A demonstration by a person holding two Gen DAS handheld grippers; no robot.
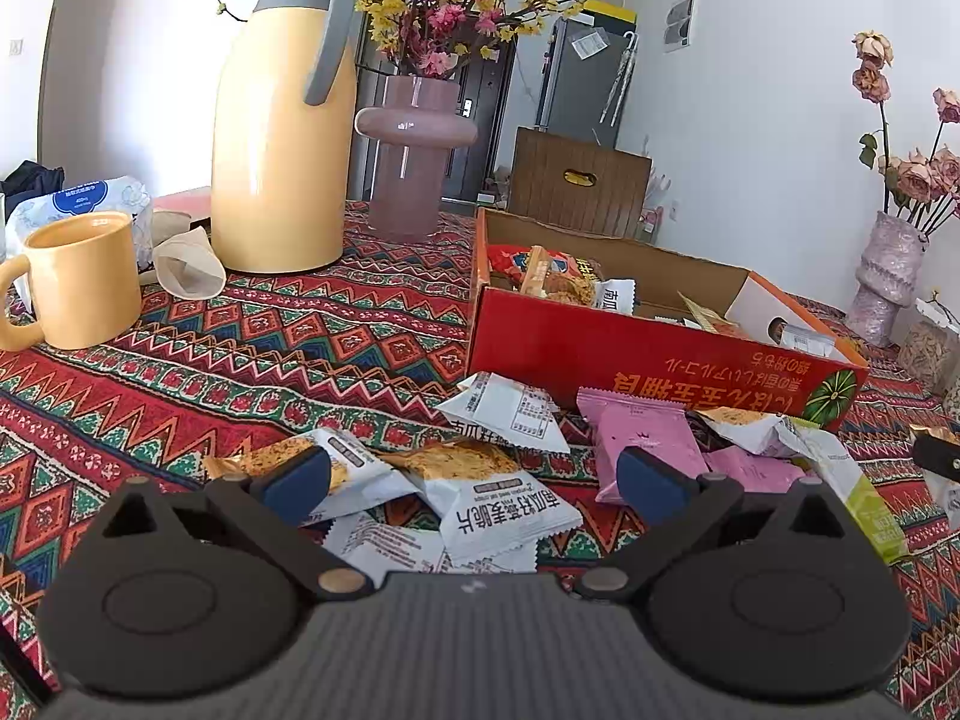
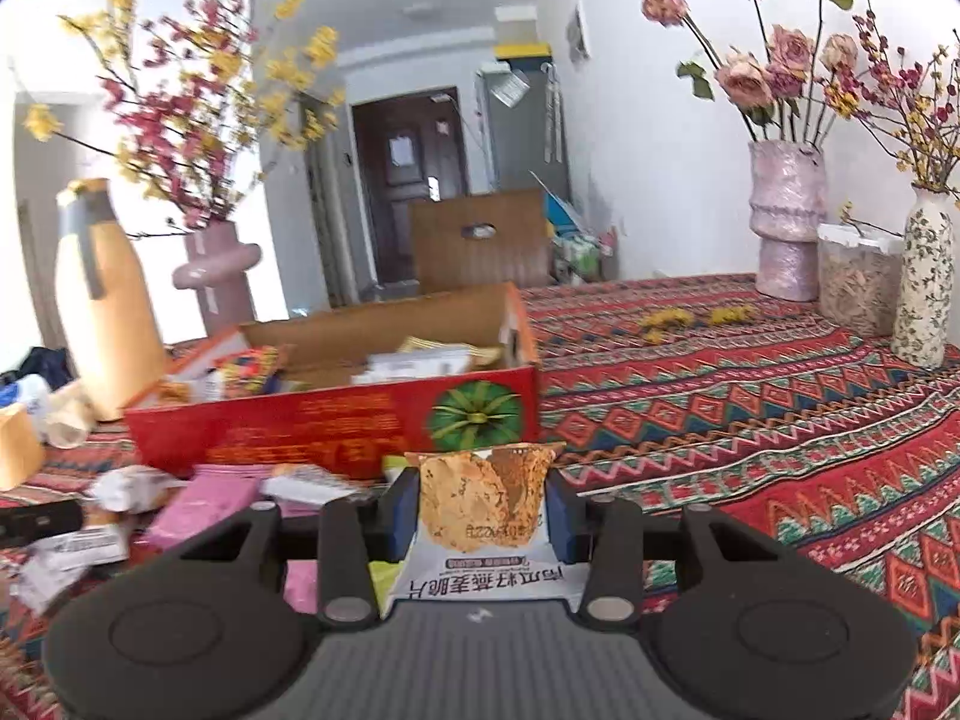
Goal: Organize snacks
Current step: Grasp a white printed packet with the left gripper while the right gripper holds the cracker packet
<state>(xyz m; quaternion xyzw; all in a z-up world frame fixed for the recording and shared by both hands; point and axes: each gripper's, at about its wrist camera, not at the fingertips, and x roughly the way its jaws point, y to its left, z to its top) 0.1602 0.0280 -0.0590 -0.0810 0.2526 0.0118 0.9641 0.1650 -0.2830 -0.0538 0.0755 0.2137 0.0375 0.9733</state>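
Right gripper [image 2: 480, 516], fingers pinched on an oat-crisp packet [image 2: 483, 510], lifted toward the red carton [image 2: 336, 426] beyond | left gripper [image 1: 474, 474] wide open, empty, over loose packets [image 1: 504, 504] on bench, ready for the next pick.

A home, prob. a dining/living rm; table w/ bright patterned cloth [image 2: 750, 414]; yellow thermos jug [image 1: 282, 120] and matching mug [image 1: 84, 279] beside it; purple vase [image 1: 414, 162] w/ yellow and pink blossom sprigs; dried roses in a textured vase [image 2: 786, 222] by the white wall; tissue pack [image 1: 114, 204]; wooden chair back [image 1: 579, 180] behind the table; dark entry door [image 2: 414, 180] down a hallway, w/ what may be a grey fridge [image 1: 585, 78] nr it; blurred, hard to tell.
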